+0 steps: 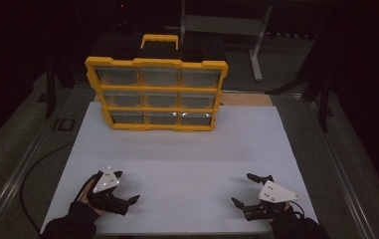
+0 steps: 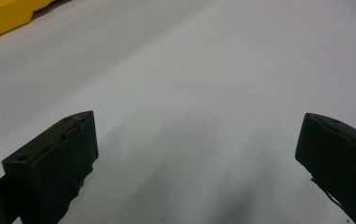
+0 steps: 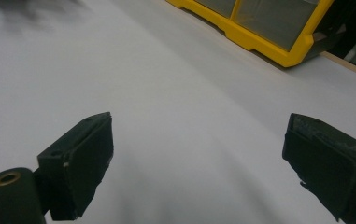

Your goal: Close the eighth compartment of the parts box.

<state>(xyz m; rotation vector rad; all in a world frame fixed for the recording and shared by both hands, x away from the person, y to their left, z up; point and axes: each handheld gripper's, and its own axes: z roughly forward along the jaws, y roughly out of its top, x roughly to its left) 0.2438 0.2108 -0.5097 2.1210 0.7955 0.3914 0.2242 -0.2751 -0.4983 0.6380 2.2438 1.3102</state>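
Near the table's (image 1: pixel 177 149) front edge, left tool (image 1: pixel 126 186) and right tool (image 1: pixel 245 189), both wide open, empty.

Dim, dark surroundings frame the brighter white table (image 1: pixel 187 149), with soft shadows and slight blur close up.

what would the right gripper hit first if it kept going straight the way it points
Probably the yellow organizer. The right gripper, jaws open, points over bare white table towards its lower corner; depth is unclear, so it might skim the table first.
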